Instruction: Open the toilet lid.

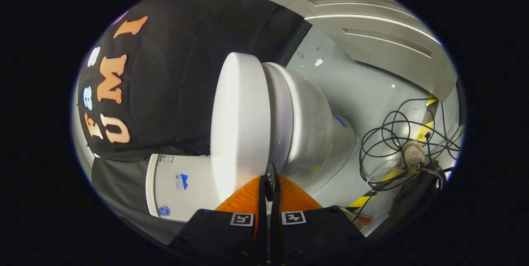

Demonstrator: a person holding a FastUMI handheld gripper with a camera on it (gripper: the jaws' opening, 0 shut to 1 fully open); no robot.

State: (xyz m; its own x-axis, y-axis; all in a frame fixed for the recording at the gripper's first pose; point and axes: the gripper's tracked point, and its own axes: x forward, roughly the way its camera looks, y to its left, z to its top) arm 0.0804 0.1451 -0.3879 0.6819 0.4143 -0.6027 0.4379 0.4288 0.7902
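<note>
1. To the far side of the toilet lid (pixel 239 125), leftmost in my gripper view, hangs the black booth cloth (pixel 177 72). The whole scene is rolled sideways for me, so I'm reading everything tilted.
2. Just below that cloth, butted against the lid's hinge end, sits the white tank (pixel 177 185) with small stickers on its face.
3. Now the lid itself: a flat white disc lying down on the seat, so it's closed, and the lift has not begun.
4. At the lid's near rim is my gripper (pixel 270 179). Its fingers are drawn together, almost touching, with nothing between them that I can make out. The tips sit right at the seam where lid meets seat.
5. Just right of the lid, the seat and bowl (pixel 310 129) bulge out, narrowing to the pedestal.
6. Further right of the lid is the pale floor (pixel 363 92), with a tangle of black cables (pixel 396 142) and yellow-black tape (pixel 425 129) well clear of the toilet.
7. My read: this is the approach-and-engage step. Next I need the closed tips hooked under the lid's rim, then a swing towards the tank, following the hinge arc so the tips don't slip off the smooth edge.
</note>
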